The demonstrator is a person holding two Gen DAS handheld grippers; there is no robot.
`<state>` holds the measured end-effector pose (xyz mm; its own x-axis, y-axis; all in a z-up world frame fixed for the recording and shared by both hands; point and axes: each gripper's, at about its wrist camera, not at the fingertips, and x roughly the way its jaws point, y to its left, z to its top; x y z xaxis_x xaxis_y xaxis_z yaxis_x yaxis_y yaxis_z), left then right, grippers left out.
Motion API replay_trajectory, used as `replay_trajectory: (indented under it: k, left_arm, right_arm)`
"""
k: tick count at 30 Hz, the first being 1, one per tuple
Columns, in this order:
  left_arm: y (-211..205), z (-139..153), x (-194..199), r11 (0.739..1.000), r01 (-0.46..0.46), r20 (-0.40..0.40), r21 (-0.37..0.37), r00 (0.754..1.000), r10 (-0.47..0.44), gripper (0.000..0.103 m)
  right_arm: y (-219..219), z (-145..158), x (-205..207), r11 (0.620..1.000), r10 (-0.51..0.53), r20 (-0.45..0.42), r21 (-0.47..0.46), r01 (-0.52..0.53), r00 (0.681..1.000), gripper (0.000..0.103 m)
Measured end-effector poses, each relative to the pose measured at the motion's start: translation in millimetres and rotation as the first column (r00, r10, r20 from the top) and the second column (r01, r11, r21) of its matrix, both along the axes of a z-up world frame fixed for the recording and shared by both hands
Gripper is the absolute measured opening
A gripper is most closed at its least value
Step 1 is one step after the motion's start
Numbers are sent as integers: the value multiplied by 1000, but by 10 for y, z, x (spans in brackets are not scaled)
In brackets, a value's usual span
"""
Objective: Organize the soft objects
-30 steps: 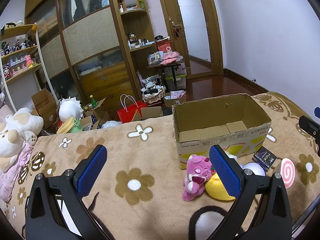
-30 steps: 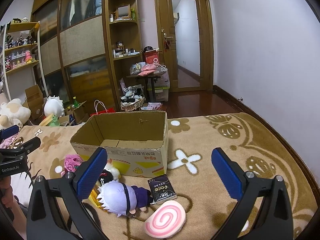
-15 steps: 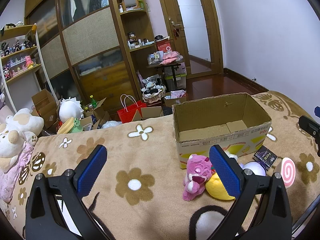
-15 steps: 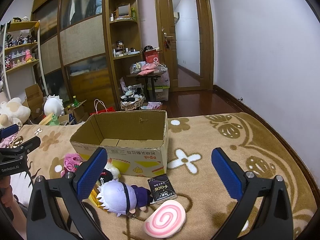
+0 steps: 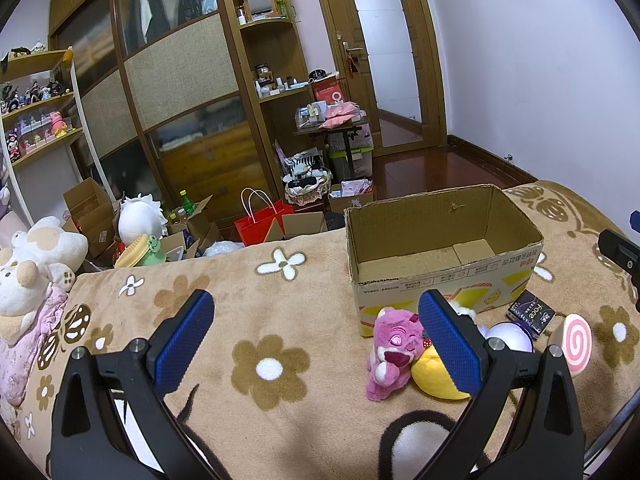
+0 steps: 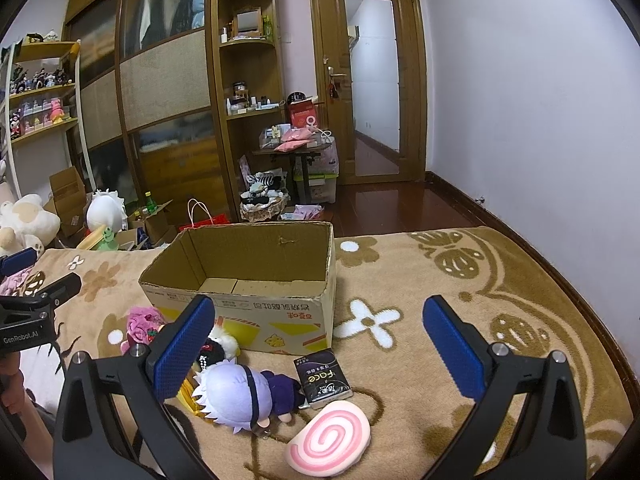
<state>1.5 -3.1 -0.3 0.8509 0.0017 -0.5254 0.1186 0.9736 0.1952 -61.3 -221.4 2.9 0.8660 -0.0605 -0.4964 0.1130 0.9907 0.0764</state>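
Note:
An open, empty cardboard box (image 5: 444, 256) (image 6: 248, 280) stands on a brown flowered blanket. In front of it lie a pink plush bear (image 5: 392, 352) (image 6: 140, 322), a yellow plush (image 5: 434, 372), a white-haired doll in purple (image 6: 244, 396) (image 5: 510, 332), a pink swirl plush (image 6: 330, 438) (image 5: 576, 346) and a black "face" pack (image 6: 323, 378) (image 5: 530, 312). My left gripper (image 5: 316, 340) is open and empty, above the blanket left of the toys. My right gripper (image 6: 316, 344) is open and empty, above the doll and pack.
The blanket (image 5: 224, 320) ends at the bed edge behind the box. Beyond it the floor holds a red bag (image 5: 262, 226), cardboard boxes and plush toys (image 5: 36, 256). A wardrobe, shelves and a door stand at the back. A white wall runs on the right.
Both grippers have barely moved. The toys and the box lie as before.

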Motion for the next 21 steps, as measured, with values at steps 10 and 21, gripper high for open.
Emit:
replay_trajectory:
  k: [10, 21]
  left_arm:
    - [-8, 0, 2, 1000, 0, 0, 1, 1000, 0, 101]
    - [59, -56, -52, 1000, -2, -5, 3, 1000, 2, 101]
  right_arm:
    - [0, -1, 2, 1000, -1, 0, -1, 1, 1000, 103]
    - [2, -1, 1, 1000, 0, -1, -2, 0, 1000, 103]
